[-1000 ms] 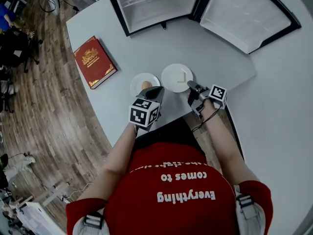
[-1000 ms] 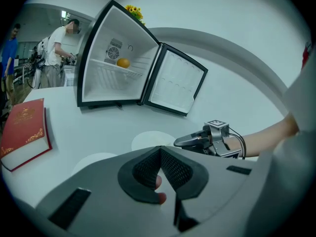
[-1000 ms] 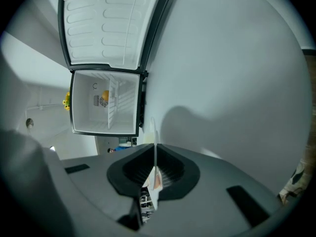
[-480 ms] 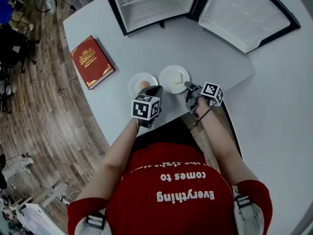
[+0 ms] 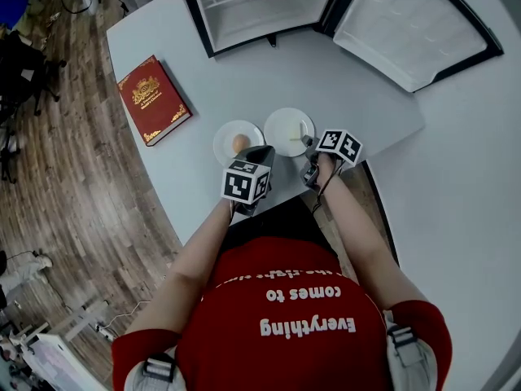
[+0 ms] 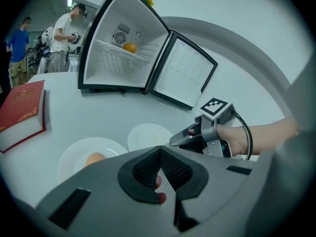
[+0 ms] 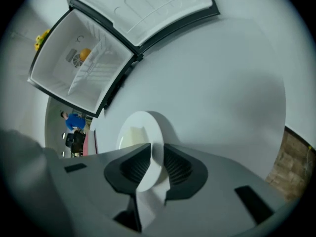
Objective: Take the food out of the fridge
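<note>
Two white plates stand side by side near the table's front edge. The left plate (image 5: 228, 133) (image 6: 74, 154) carries a brown egg (image 5: 239, 142) (image 6: 95, 158). A pale yellow slab (image 5: 295, 133) (image 7: 129, 138) lies on the right plate (image 5: 281, 120) (image 7: 143, 125). My right gripper (image 5: 307, 143) (image 7: 153, 154) has that plate's near rim between its jaws, which are opening. My left gripper (image 5: 262, 151) (image 6: 160, 151) is shut and empty, just short of the egg plate. An orange fruit (image 6: 130, 47) (image 7: 85, 54) sits on the open fridge's (image 5: 244, 10) shelf.
The fridge door (image 5: 415, 27) is swung open to the right across the white table (image 5: 342, 80). A red book (image 5: 153, 100) (image 6: 22, 110) lies at the table's left. Wooden floor (image 5: 73, 202) runs past the table's curved edge. People stand far behind the fridge (image 6: 59, 28).
My right gripper has rolled at the right plate's rim, so its marker cube now faces up, and it sank a little. My left gripper dropped slightly beside the egg plate.
</note>
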A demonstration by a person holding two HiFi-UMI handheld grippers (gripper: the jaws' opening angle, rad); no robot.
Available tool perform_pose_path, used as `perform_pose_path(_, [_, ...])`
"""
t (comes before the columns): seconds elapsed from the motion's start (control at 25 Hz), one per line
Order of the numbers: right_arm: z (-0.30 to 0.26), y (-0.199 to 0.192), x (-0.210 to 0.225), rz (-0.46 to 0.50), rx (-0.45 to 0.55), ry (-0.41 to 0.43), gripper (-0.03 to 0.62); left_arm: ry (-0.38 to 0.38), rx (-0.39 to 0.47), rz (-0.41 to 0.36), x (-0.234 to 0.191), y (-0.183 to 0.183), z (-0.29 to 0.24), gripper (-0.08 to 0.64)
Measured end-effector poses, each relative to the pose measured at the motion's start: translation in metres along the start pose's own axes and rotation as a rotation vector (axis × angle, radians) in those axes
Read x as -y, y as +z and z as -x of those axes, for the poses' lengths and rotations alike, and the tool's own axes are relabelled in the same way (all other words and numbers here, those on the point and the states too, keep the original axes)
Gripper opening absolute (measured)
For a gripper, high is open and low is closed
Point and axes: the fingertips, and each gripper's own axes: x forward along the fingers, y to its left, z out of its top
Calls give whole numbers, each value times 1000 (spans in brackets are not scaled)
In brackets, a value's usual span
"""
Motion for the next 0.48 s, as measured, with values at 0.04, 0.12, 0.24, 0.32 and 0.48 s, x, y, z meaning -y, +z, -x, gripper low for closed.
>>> perform_pose_path(0.04, [0, -1, -2, 31, -9, -22, 79, 4, 5, 0, 0, 1, 1, 0])
perform_pose_path(0.12, [0, -3, -6, 85, -32, -58, 107, 9, 13, -1, 0, 3, 2, 0])
perform_pose_path(0.24, [-1, -6, -7, 170, -75, -115, 125, 11, 16, 0, -1, 3, 3, 0])
perform_pose_path(0.32, [1, -7, -4, 252, -114, -177, 147, 12, 18, 3, -1, 3, 3, 0])
perform_pose_path(0.48, [12, -3, 3, 423, -130, -312, 144, 17, 27, 2, -3, 5, 3, 0])
